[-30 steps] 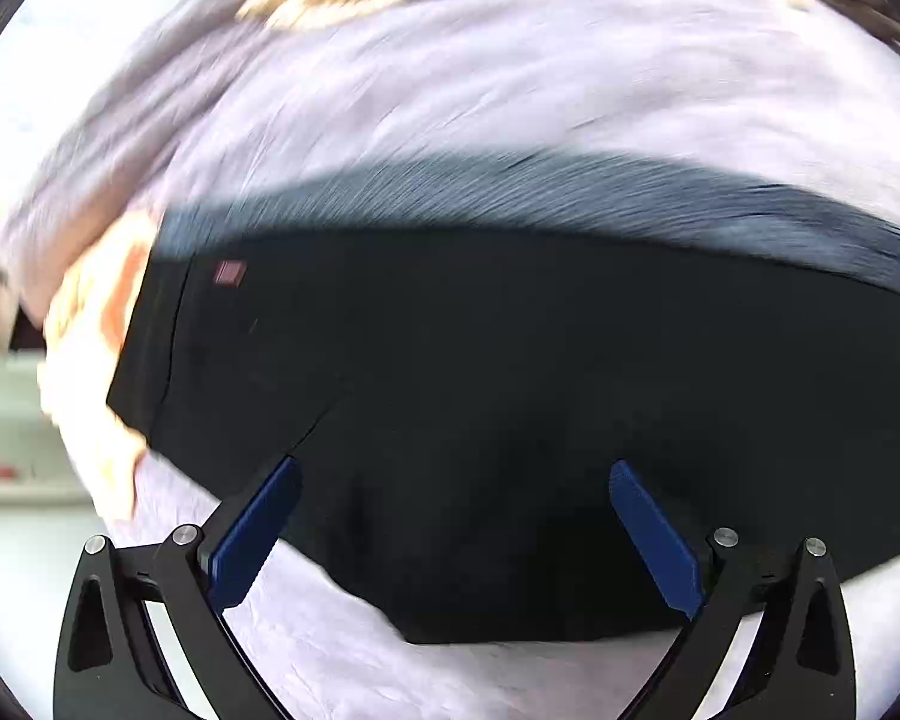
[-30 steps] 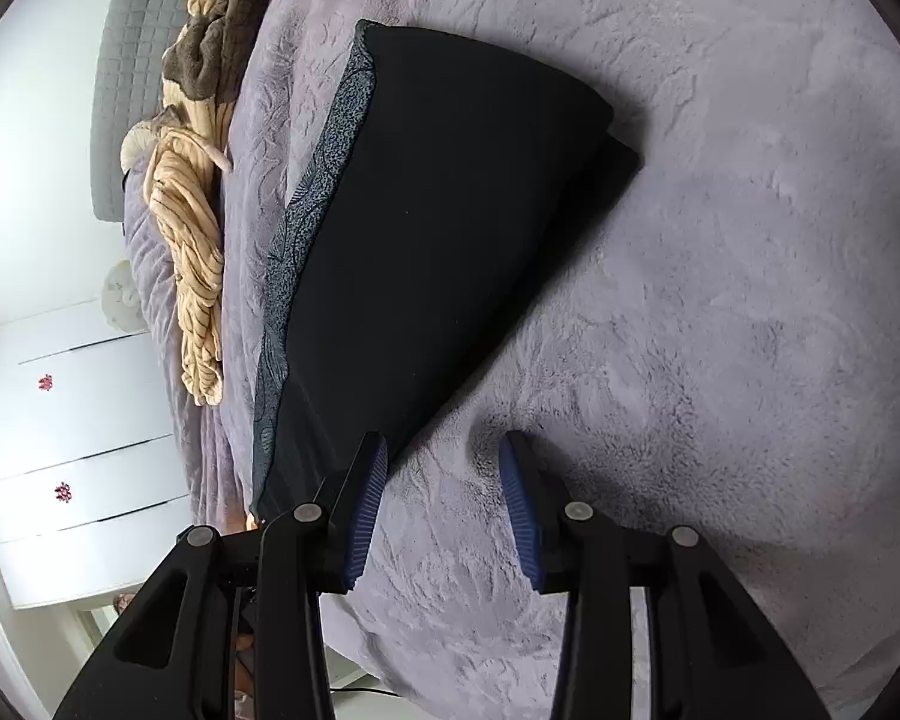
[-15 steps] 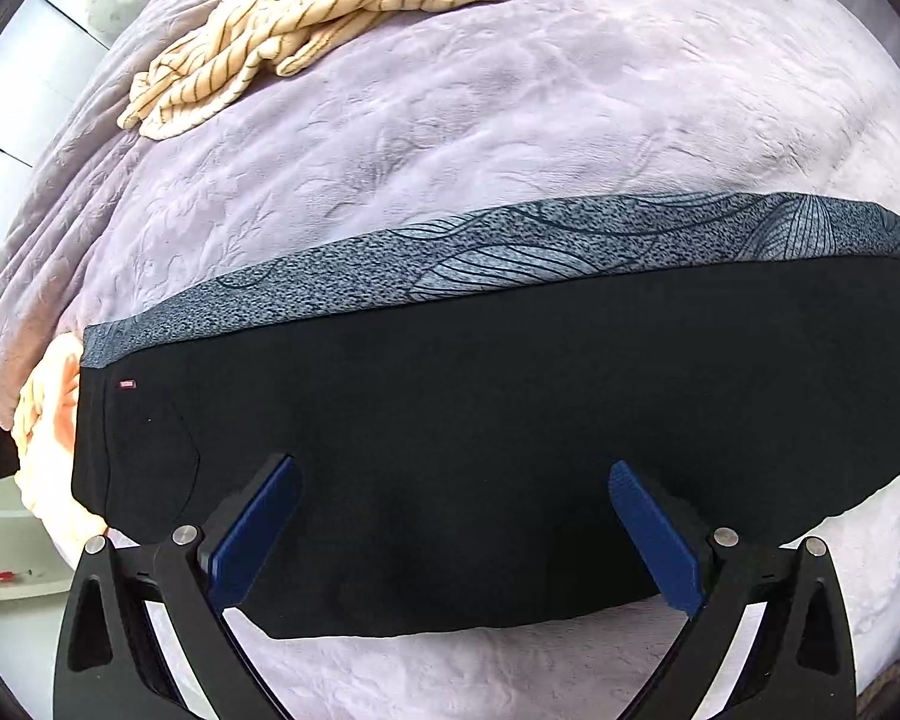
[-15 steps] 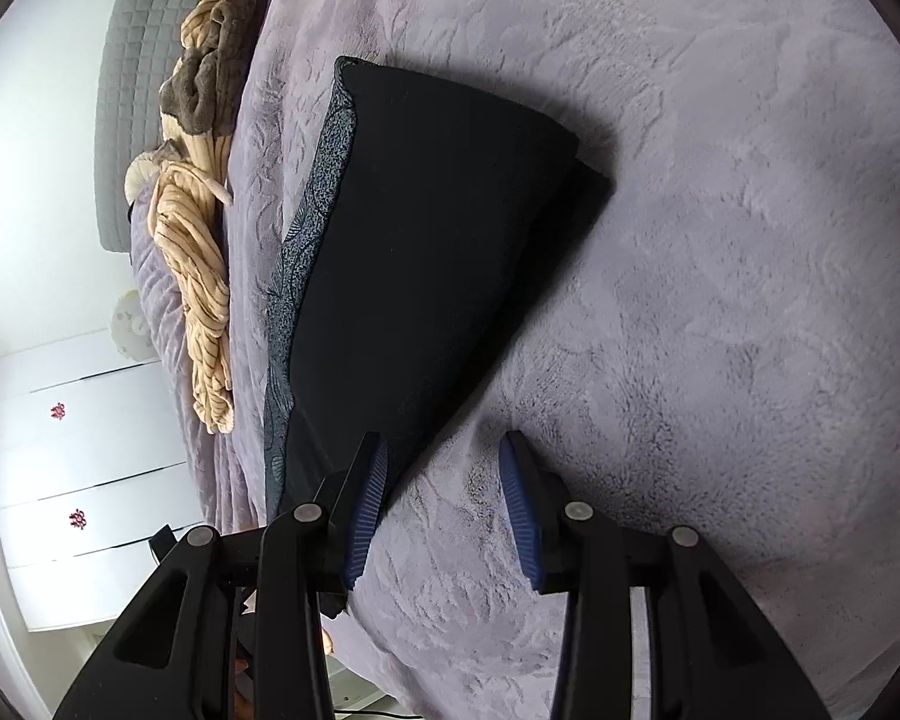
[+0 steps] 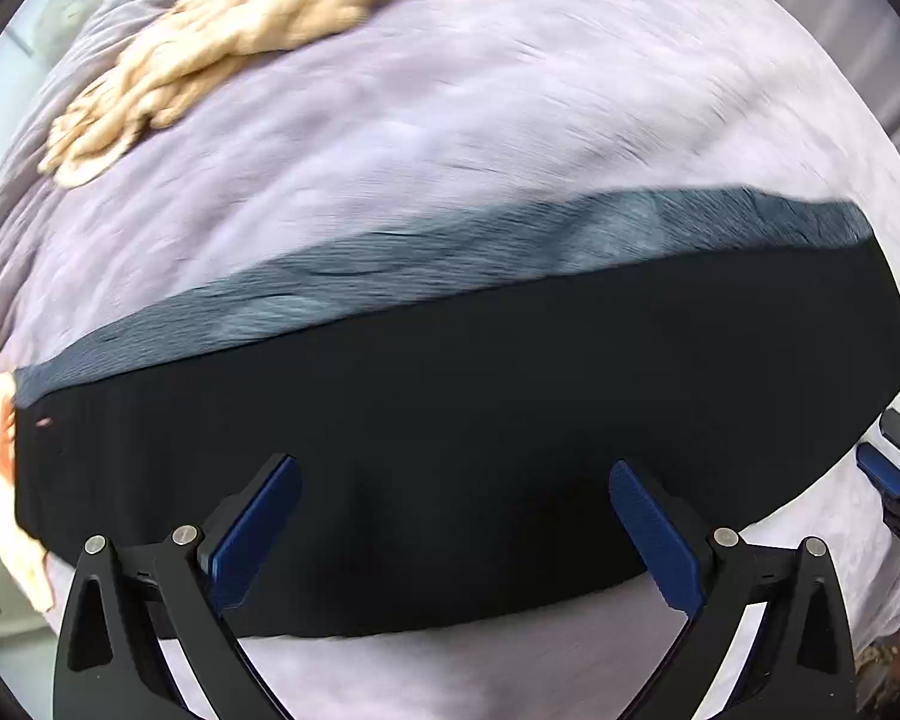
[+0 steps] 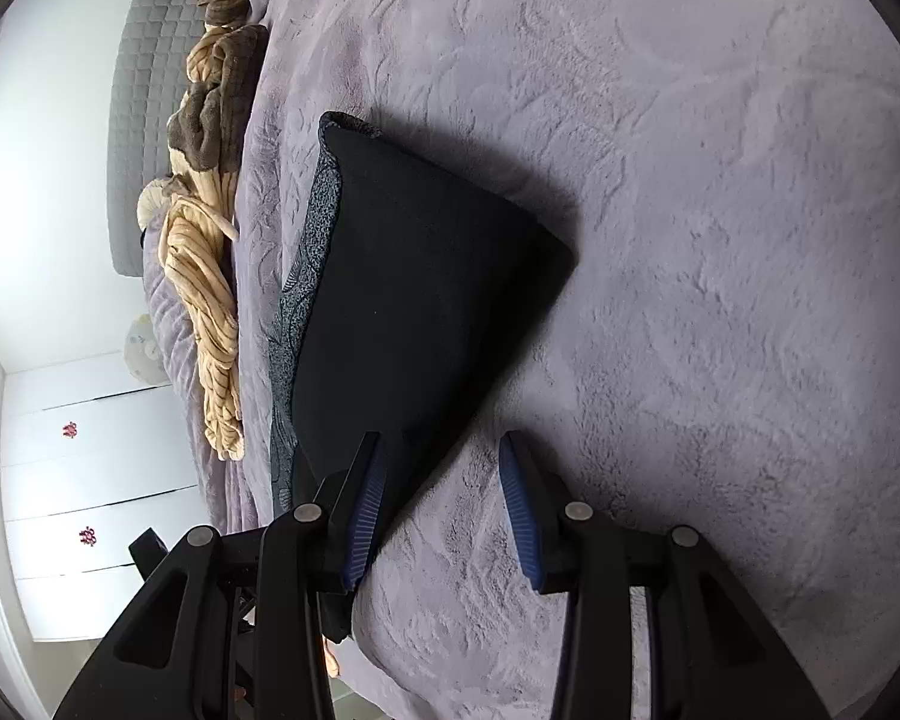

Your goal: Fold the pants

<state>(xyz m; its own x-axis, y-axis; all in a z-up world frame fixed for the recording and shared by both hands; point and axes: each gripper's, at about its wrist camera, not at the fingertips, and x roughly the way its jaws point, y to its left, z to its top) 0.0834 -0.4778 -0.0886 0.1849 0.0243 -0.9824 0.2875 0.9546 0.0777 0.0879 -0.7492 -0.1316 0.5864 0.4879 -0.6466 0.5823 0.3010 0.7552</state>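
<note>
The black pants (image 5: 450,420) lie folded lengthwise on the lilac bed cover (image 5: 450,150), with a grey patterned strip (image 5: 390,276) along their far edge. My left gripper (image 5: 456,534) hovers over their near edge, pointing steeply down, open wide with nothing between its blue pads. In the right wrist view the pants (image 6: 420,312) stretch away from me. My right gripper (image 6: 444,507) is at their narrow end, partly open. Its left pad (image 6: 366,510) is over the cloth's edge and its right pad (image 6: 522,504) over bare cover; nothing is pinched. The right gripper's tip (image 5: 888,474) also shows beside the pants' right end.
A beige striped garment (image 6: 210,312) and a brown one (image 6: 210,120) lie along the far side of the bed. A grey quilted headboard (image 6: 144,90) and white wardrobe doors (image 6: 90,480) stand beyond. The bed's edge drops off just behind my right gripper.
My left gripper has slid to the right along the pants, staying open; their right end and the right gripper's tip have come into view. The right gripper has barely moved.
</note>
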